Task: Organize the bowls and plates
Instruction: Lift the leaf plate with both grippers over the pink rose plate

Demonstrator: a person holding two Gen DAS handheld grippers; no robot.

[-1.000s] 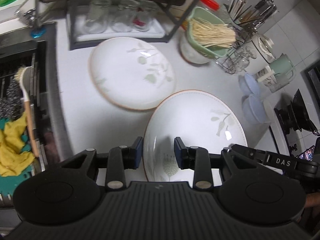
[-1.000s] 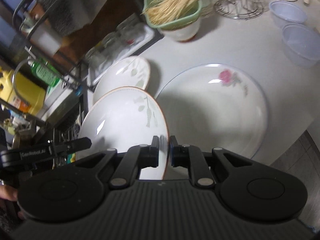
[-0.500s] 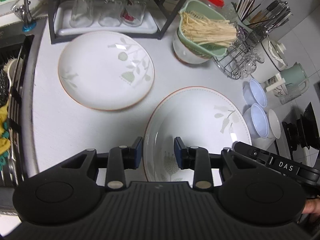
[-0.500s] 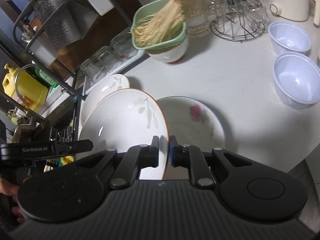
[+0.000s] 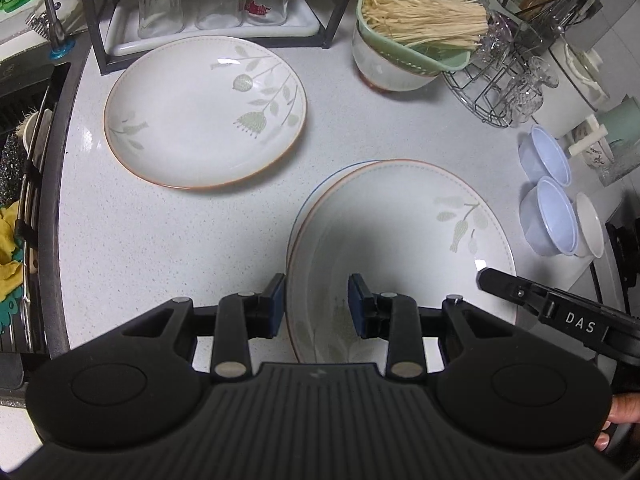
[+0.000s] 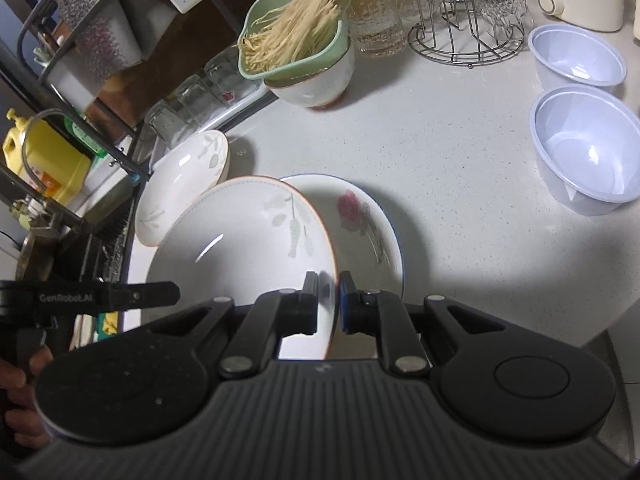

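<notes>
Ceramic leaf-pattern plate (image 6: pixel 244 248), pinched at its rim by your right tongs (image 6: pixel 328 304), hangs tilted over the rose plate (image 6: pixel 360 224); lower it flat while left tongs (image 5: pixel 316 300) wait wide.

Speckled white countertop (image 5: pixel 168 232), black shelf rack (image 5: pixel 100 20), sink (image 5: pixel 24 92) beside it.

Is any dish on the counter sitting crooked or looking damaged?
Only the leaf plate in the right hand-held gripper sits tilted, off-centre over the rose plate. No chips or spills visible.
</notes>
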